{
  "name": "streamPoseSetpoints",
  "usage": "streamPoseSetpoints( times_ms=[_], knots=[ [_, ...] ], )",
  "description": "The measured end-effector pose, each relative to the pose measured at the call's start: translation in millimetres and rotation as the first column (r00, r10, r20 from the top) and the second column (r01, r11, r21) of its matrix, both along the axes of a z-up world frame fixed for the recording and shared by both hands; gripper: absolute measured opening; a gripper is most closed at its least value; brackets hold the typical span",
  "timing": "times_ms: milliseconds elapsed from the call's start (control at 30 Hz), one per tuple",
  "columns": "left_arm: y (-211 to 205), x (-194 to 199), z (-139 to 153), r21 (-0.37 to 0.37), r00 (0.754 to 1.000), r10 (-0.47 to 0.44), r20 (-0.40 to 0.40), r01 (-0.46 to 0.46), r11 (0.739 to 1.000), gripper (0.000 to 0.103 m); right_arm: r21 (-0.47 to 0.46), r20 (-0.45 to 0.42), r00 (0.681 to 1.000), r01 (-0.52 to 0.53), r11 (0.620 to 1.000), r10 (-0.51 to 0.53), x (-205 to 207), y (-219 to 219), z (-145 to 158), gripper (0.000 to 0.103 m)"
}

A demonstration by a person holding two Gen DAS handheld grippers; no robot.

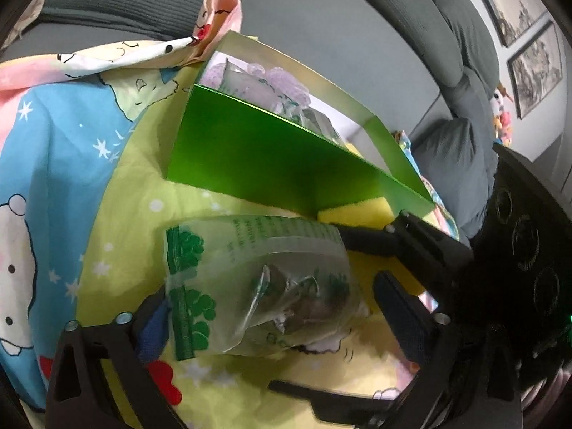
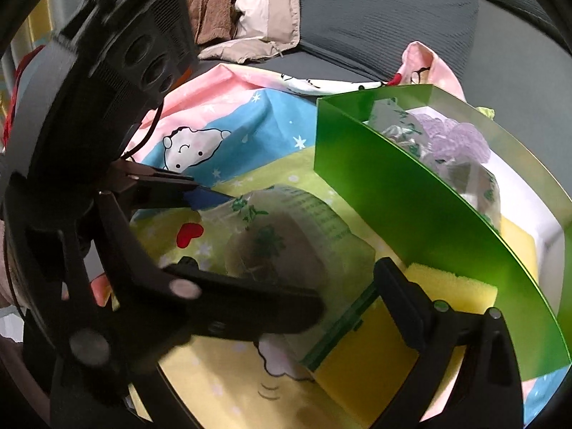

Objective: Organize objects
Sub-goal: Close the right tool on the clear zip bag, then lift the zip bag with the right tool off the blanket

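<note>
Plastic bag (image 1: 261,286) with a green printed pattern lies on a cartoon-print sheet (image 1: 71,178), just in front of a green box (image 1: 257,157). In the left wrist view the left hand-held gripper (image 1: 271,314) stands spread, one finger on each side of the bag; I cannot tell whether the pads already touch the film. The right hand-held gripper (image 1: 382,261) comes in from the right, also spread, over a yellow sponge (image 1: 350,214) beside the box wall. The bag looks light, thin and crinkly, with some small dark thing inside, so it probably slips and folds easily.

In the right wrist view the same bag (image 2: 286,236) is between the two tools. The right hand-held gripper (image 2: 354,307) is spread, with the green zip strip of the bag between its fingers. The left one (image 2: 211,228) is open too. A second bag (image 2: 429,143) already sits in the box (image 2: 393,186). I judge the stiffer zip edge the best place to pinch; the loose middle would only crumple.
</note>
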State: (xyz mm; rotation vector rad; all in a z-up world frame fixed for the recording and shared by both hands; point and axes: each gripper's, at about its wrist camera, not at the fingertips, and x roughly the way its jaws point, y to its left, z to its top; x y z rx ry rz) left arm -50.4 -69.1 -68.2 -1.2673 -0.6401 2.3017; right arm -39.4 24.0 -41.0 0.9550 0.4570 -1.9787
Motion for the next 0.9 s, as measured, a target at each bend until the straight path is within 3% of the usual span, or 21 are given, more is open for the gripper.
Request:
streamPoseSetpoints(
  times_ms=[100, 267, 400, 600, 667, 733, 833, 900],
  knots=[
    [-3, -2, -2, -0.002, 0.999, 0.033, 0.009, -0.033, 0.999, 0.075, 0.021, -0.006, 1.000, -0.009, 1.000, 0.009, 0, -5, -1, 0.092],
    [5, -2, -1, -0.079, 0.999, 0.047, 0.001, -0.047, 0.996, 0.061, 0.025, -0.030, 1.000, -0.007, 1.000, 0.008, 0, -12, 4, 0.067],
    [8, -2, -2, -0.101, 0.999, 0.035, 0.000, -0.035, 0.994, 0.059, 0.071, -0.048, 0.999, -0.014, 0.997, 0.018, 1, -23, -1, 0.067],
    [-7, -3, -6, -0.011, 1.000, 0.006, 0.003, -0.006, 1.000, 0.059, 0.081, -0.045, 0.998, -0.043, 0.996, 0.047, 0, -28, -7, 0.082],
    [-10, -3, -8, 0.016, 1.000, -0.001, -0.002, 0.001, 1.000, 0.059, 0.099, -0.051, 0.994, -0.087, 0.991, 0.093, 5, -28, -10, 0.093],
    [-13, -3, -8, 0.040, 1.000, -0.005, 0.000, 0.005, 0.999, 0.059, 0.109, -0.064, 0.989, -0.125, 0.986, 0.132, 11, -26, -12, 0.096],
    [-13, -2, -8, 0.040, 1.000, -0.013, -0.008, 0.014, 0.999, 0.059, 0.086, -0.047, 0.988, -0.145, 0.986, 0.149, 11, -17, -7, 0.092],
    [-9, 1, -5, 0.016, 1.000, -0.015, -0.017, 0.015, 1.000, 0.059, 0.072, -0.040, 0.988, -0.143, 0.987, 0.147, 8, -13, -1, 0.080]
  ],
)
